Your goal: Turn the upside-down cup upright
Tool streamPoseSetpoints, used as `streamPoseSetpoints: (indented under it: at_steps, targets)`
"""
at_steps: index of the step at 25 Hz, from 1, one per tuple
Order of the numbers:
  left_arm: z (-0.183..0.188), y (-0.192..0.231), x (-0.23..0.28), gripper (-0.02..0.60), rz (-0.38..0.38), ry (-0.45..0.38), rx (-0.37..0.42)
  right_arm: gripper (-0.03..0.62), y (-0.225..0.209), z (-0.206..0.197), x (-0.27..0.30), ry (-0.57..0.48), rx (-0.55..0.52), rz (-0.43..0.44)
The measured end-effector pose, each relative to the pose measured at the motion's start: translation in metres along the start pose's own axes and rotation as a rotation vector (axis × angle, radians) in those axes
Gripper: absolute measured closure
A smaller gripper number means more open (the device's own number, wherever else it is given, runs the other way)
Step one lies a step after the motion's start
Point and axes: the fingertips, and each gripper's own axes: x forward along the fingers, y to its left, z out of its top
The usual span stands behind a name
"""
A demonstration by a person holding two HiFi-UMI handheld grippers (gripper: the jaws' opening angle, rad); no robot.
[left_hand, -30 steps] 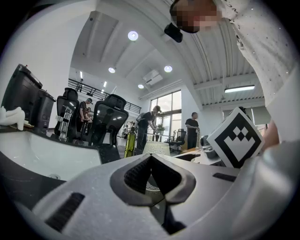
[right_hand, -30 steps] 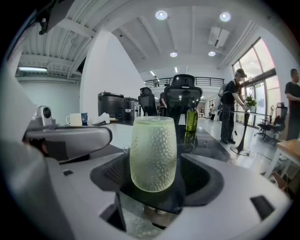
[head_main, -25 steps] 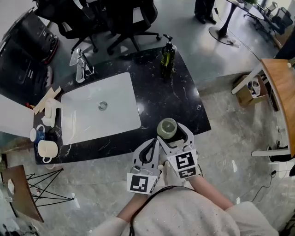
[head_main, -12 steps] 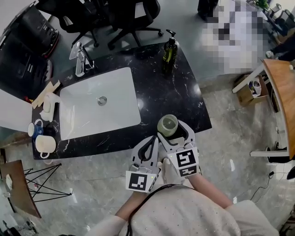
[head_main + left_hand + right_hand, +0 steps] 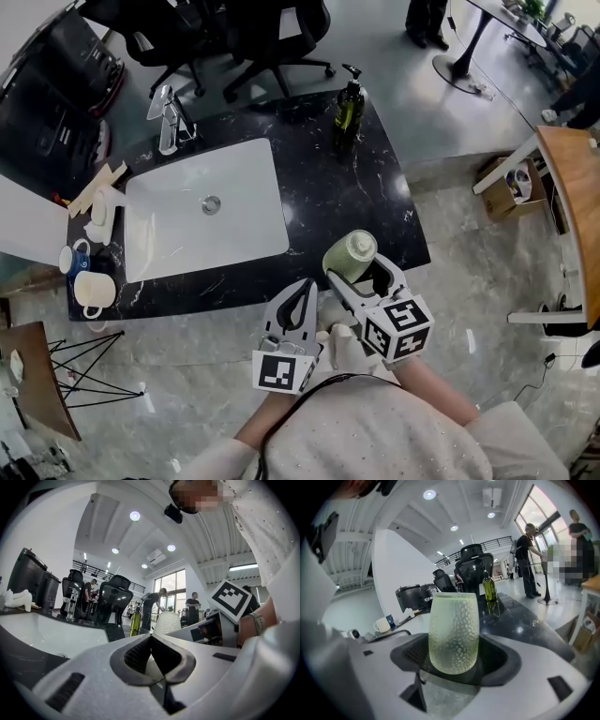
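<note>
A pale green dimpled cup [image 5: 350, 253] hangs over the front edge of the black marble counter [image 5: 361, 192], tilted with its closed end up and to the right. My right gripper [image 5: 356, 267] is shut on it, one jaw on each side, and the gripper is rolled to one side. In the right gripper view the cup [image 5: 453, 632] fills the gap between the jaws of my right gripper [image 5: 457, 663]. My left gripper [image 5: 300, 298] sits just left of it, shut and empty. In the left gripper view, the cup [image 5: 167, 622] shows beyond the left gripper [image 5: 157, 660].
A white sink [image 5: 202, 220] with a chrome faucet [image 5: 166, 120] is set in the counter. A green pump bottle [image 5: 349, 105] stands at the back right. Mugs [image 5: 89, 292] sit at the far left end. Office chairs [image 5: 272, 33] stand behind, and a wooden table [image 5: 572, 178] is at right.
My right gripper has rolled, its marker cube swinging right, and the cup has tipped from standing base-up to a tilt. The left gripper stayed put.
</note>
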Motion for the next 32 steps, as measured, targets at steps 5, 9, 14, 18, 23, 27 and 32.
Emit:
streamPoseSetpoints:
  at_steps: [5,9,14,18,23,27,32]
  targets:
    - [0.002,0.005,-0.008,0.574,0.018,-0.007,-0.009,0.276,0.01,0.001,-0.004,0.003,0.391,0.144]
    - [0.007,0.004,-0.012,0.574,0.018,-0.023,-0.004,0.276,0.02,0.0,0.0,-0.009,0.676,0.246]
    - [0.015,0.001,-0.015,0.574,0.015,-0.042,-0.007,0.276,0.03,-0.001,0.004,-0.027,0.97,0.354]
    - [0.02,0.004,-0.02,0.574,0.033,-0.042,-0.017,0.276,0.038,-0.006,0.008,-0.051,1.214,0.438]
    - [0.022,0.007,-0.023,0.574,0.035,-0.053,0.01,0.276,0.052,-0.006,0.011,-0.086,1.49,0.609]
    - [0.026,0.008,-0.026,0.574,0.04,-0.05,0.007,0.276,0.055,-0.006,0.012,-0.128,1.699,0.755]
    - [0.027,0.008,-0.03,0.574,0.046,-0.012,-0.027,0.276,0.052,-0.007,0.014,-0.2,1.907,0.925]
